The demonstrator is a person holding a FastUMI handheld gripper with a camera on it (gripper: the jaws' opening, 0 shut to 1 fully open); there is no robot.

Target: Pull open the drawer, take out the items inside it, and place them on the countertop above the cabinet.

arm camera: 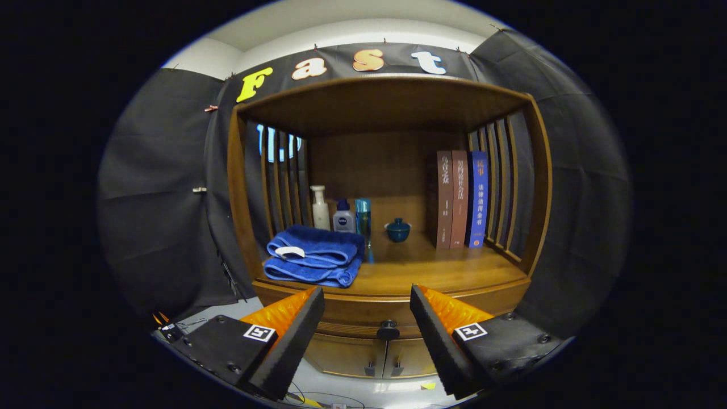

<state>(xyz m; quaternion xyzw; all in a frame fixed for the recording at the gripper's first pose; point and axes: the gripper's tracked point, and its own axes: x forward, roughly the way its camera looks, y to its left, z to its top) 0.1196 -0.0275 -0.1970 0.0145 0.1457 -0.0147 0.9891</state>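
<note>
While the gripper (367, 309) hangs with fingers spread wide and nothing between them, one drawer (363, 318) sits closed just ahead, its dark knob (388, 330) centred in the gap. Two cabinet doors (369, 358) lie below it. Above, the wooden countertop (431, 270) carries one folded blue towel (314, 255), three bottles (343, 216), one small lidded pot (397, 230) and three upright books (460, 199). Slatted wooden sides (281, 176) and a wooden roof enclose the shelf; black cloth (159, 199) lines the booth beyond.
</note>
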